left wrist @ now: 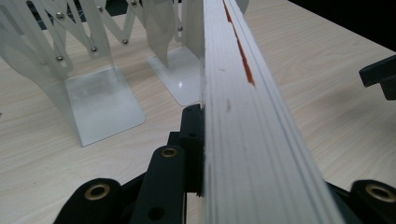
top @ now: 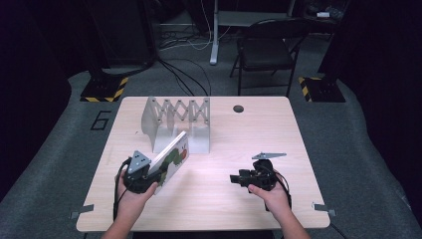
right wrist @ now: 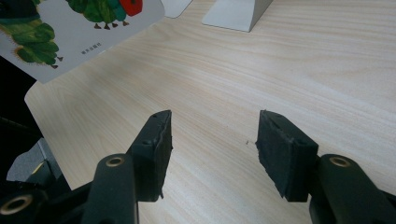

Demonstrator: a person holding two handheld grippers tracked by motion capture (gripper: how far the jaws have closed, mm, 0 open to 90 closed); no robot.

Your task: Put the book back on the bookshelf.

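Observation:
A white picture book (top: 173, 151) with a green caterpillar on its cover is held tilted just above the table, my left gripper (top: 158, 175) shut on its near end. In the left gripper view the book's page edge (left wrist: 243, 116) runs away from me, with one black finger (left wrist: 189, 149) pressed against its left side. A silver accordion book rack (top: 179, 117) stands right behind it, its plates (left wrist: 100, 100) to the book's left. My right gripper (top: 233, 178) rests low at the table's right, open and empty (right wrist: 212, 140), pointing toward the book's cover (right wrist: 70, 28).
The light wooden table (top: 224, 199) has a small dark hole (top: 238, 108) near its far edge. A folding chair (top: 263, 50) and floor cables lie beyond the table. The right gripper's tip (left wrist: 379, 77) shows at the edge of the left gripper view.

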